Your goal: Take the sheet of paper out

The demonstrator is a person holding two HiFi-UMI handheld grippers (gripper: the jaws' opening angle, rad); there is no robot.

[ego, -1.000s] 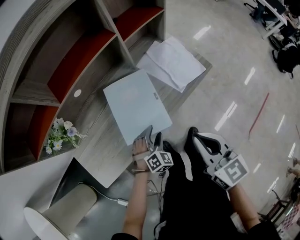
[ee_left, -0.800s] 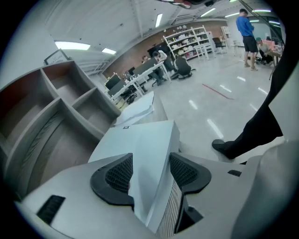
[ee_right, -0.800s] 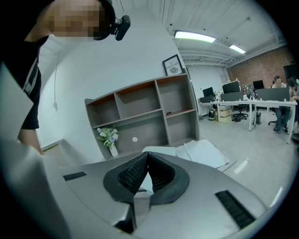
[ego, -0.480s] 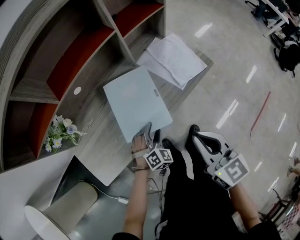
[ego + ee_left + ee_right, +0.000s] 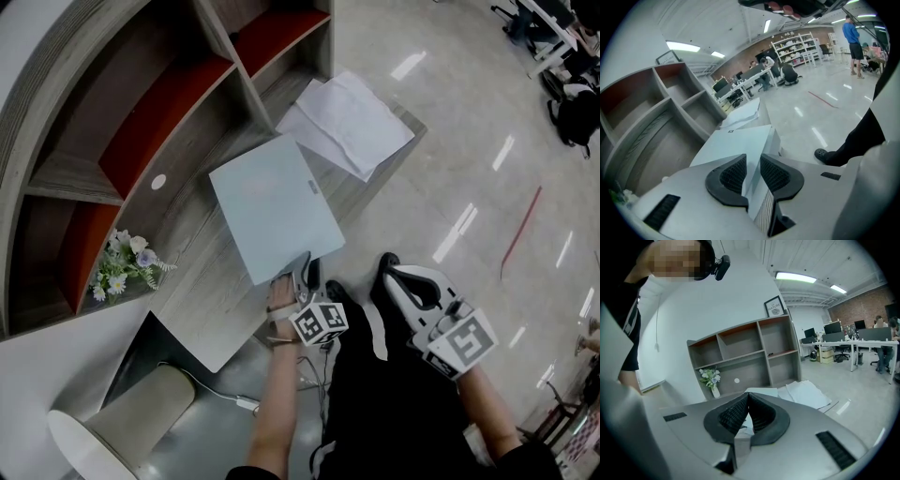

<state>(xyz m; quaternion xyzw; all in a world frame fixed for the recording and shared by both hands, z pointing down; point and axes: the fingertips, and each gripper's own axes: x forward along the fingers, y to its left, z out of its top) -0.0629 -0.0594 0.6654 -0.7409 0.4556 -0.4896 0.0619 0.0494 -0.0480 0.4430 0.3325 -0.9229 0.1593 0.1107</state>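
A pale blue-grey folder (image 5: 272,206) lies flat on the wooden desk (image 5: 202,309). Loose white sheets of paper (image 5: 352,122) lie beyond it at the desk's far end. My left gripper (image 5: 300,272) is at the folder's near corner. In the left gripper view the folder's (image 5: 736,143) corner stands between the jaws of the left gripper (image 5: 753,159), which are closing around it with a narrow gap still showing. My right gripper (image 5: 386,267) hangs off the desk's edge over the floor, shut and empty. In the right gripper view its (image 5: 748,397) pads meet.
A grey shelf unit with red back panels (image 5: 159,122) curves along the desk's far side. A small bunch of flowers (image 5: 127,262) stands at the left. A beige cylinder (image 5: 117,427) and a cable sit below the desk. Glossy floor (image 5: 469,187) spreads to the right.
The left gripper has stayed at the folder's near corner and its jaws look narrower around it. The right gripper has not moved.
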